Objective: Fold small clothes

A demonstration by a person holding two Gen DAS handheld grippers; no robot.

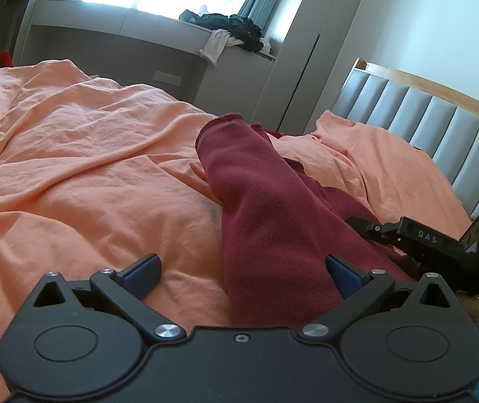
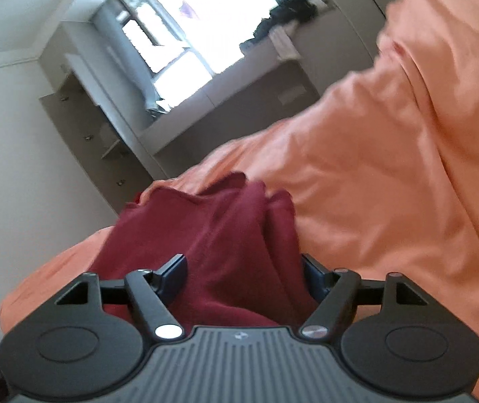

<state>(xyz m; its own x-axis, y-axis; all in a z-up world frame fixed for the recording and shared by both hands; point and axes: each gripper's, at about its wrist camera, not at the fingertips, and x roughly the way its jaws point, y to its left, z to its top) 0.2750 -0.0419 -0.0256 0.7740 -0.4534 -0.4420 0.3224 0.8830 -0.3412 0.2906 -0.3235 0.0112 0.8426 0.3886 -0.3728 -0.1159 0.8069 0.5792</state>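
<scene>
Maroon garment [image 1: 273,208] on orange bedding [image 1: 71,168]: bunched lengthwise, fold incomplete. L gripper [image 1: 242,273] fingers apart, cloth between, unclamped. R gripper [image 2: 244,273] likewise apart, over cloth.

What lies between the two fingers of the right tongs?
In the right wrist view, the maroon garment bunches between the fingers of the right tongs, over the orange bedding. Blur hides whether the pads press it.
</scene>
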